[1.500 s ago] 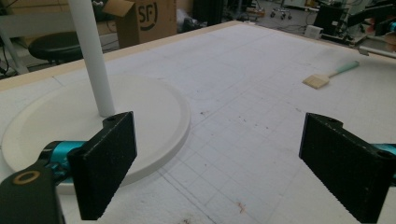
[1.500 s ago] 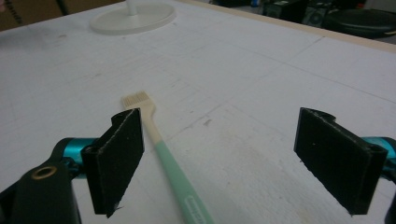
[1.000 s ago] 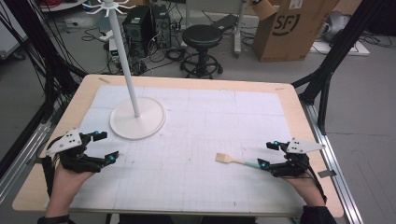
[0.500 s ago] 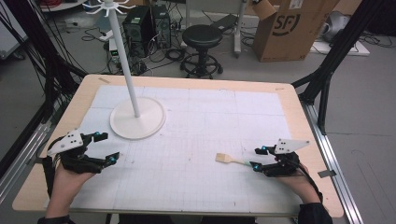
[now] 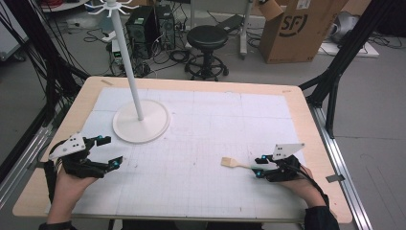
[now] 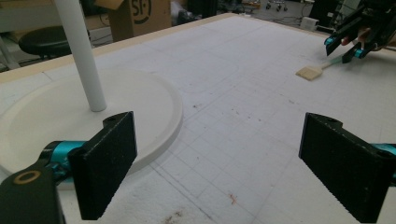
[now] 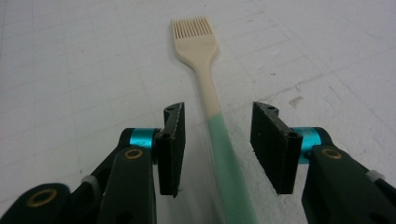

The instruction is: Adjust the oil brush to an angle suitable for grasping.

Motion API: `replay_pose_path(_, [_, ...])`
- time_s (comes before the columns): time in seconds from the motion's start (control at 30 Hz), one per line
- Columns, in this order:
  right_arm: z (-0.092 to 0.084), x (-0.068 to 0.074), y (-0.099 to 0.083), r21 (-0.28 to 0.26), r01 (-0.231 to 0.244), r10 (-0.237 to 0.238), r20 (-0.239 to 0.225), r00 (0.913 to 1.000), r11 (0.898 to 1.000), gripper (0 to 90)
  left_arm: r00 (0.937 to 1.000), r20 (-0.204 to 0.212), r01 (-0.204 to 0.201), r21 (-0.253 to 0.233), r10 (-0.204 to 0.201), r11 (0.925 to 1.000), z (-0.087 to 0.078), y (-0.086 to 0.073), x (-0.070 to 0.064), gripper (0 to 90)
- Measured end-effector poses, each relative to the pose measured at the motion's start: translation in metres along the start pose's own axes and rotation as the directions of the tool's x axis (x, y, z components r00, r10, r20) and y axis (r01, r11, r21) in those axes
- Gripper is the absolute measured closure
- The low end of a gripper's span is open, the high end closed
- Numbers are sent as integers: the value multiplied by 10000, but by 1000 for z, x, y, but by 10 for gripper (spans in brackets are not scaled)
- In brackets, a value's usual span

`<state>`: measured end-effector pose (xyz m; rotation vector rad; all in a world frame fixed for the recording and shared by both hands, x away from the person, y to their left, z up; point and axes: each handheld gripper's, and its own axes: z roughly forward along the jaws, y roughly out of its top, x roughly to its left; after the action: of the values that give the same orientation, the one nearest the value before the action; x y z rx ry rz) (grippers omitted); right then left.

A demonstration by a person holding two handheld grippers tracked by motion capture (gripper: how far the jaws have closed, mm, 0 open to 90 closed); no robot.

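A small brush (image 7: 205,84) with a cream head and a pale green handle lies flat on the white gridded mat (image 5: 210,143). Its handle runs between the jaws of my right gripper (image 7: 217,144), which have just been closing; a gap still shows on each side, so the pads do not press on it. From above, the brush (image 5: 231,163) lies at the front right with my right gripper (image 5: 259,166) low over its handle end. My left gripper (image 5: 109,151) rests wide open at the front left, empty, also seen as open jaws in the left gripper view (image 6: 217,163).
A white stand with a round base (image 5: 141,120) and a tall pole (image 5: 129,67) rises at the back left of the mat. The wooden table edge (image 5: 306,115) frames the mat. Beyond it are a black stool (image 5: 207,38) and a cardboard box (image 5: 299,26).
My right gripper has slid left and sunk over the brush handle, and its jaws have narrowed around it. The left gripper and the brush have stayed put.
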<state>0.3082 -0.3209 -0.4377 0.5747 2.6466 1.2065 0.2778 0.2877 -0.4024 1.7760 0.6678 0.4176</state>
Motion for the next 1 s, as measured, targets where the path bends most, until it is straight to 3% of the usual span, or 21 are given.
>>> replay_pose_path(0.2, [6, 1, 10, 551, 279, -267, -220, 9994, 9981, 595, 10000, 23, -5, 13, 5, 10000, 0, 0, 0, 120])
replay_pose_path(0.4, [12, -1, 10, 967, 334, -306, -297, 9991, 9948, 638, 10000, 33, 15, -26, -15, 10000, 0, 0, -1, 120])
replay_pose_path(0.6, [12, -2, 9, 948, 229, -184, -480, 9987, 9952, 701, 10000, 67, 23, -53, -23, 10000, 0, 0, -1, 120])
replay_pose_path(0.7, [12, -5, 8, 877, -49, 87, -432, 9990, 9961, 765, 10000, 90, 25, -55, -25, 10000, -1, 0, -1, 120])
replay_pose_path(1.0, [12, 0, 9, 981, 271, -255, -178, 9995, 9948, 817, 9999, 113, 15, 13, -15, 10000, 0, 0, -1, 120])
